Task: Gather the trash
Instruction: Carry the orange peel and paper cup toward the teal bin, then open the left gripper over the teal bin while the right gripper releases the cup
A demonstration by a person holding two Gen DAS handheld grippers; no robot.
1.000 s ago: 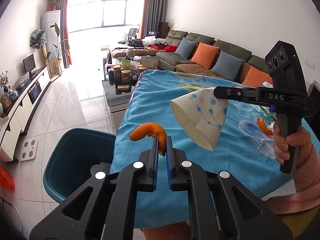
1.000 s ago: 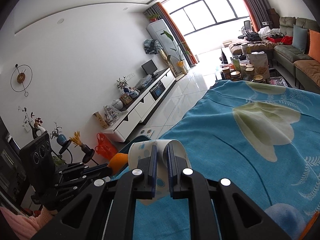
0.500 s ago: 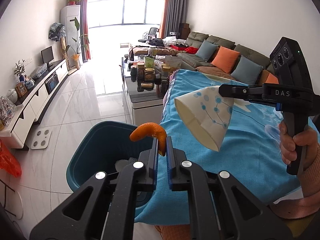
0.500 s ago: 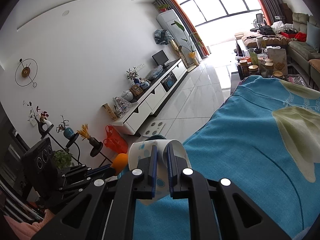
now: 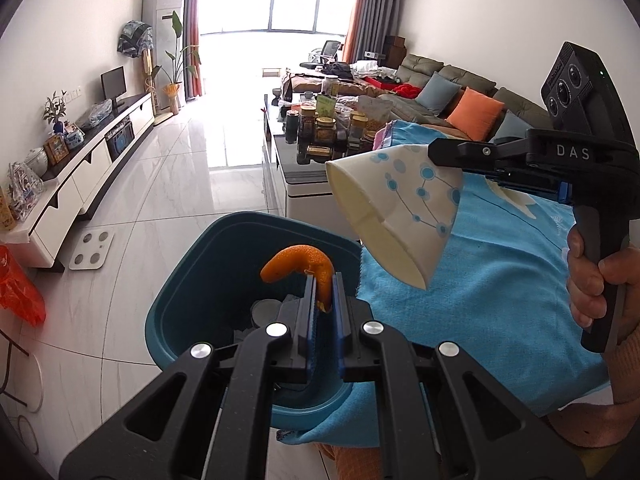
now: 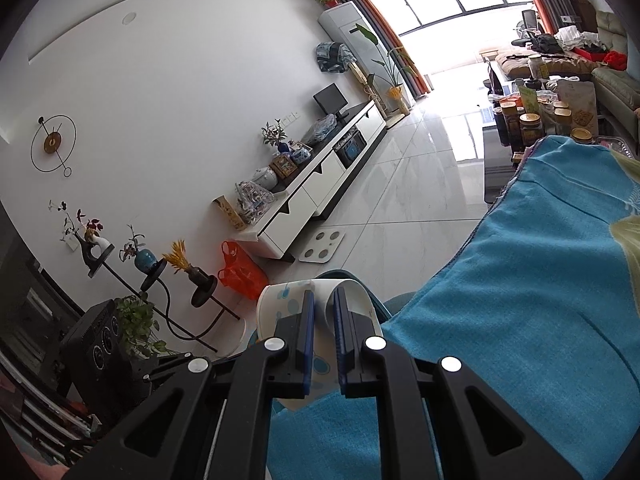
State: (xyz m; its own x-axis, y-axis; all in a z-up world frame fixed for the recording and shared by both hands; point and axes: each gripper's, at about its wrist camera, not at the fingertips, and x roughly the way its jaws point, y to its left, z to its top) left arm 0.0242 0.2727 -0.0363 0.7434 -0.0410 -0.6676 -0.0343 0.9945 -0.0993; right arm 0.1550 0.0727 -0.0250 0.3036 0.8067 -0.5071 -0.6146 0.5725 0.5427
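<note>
My left gripper (image 5: pixel 323 280) is shut on a curved piece of orange peel (image 5: pixel 298 266) and holds it above the open teal trash bin (image 5: pixel 192 292) on the floor. My right gripper (image 6: pixel 322 300) is shut on a squashed white paper cup with blue dots (image 6: pixel 280 306). In the left wrist view the cup (image 5: pixel 400 216) hangs from the right gripper (image 5: pixel 440 152) over the table edge, just right of the bin. The bin rim (image 6: pixel 394 300) peeks out behind the cup in the right wrist view.
A blue cloth covers the table (image 5: pixel 500 280) on the right. A coffee table with jars (image 5: pixel 320 128) stands beyond it. A TV cabinet (image 5: pixel 92 160), a white scale (image 5: pixel 91 249) and an orange bag (image 5: pixel 18 284) are on the left. A sofa (image 5: pixel 460 96) lines the far right.
Both grippers have swung left off the table toward the bin. The peel is now over the bin opening and the cup is at the table's left edge.
</note>
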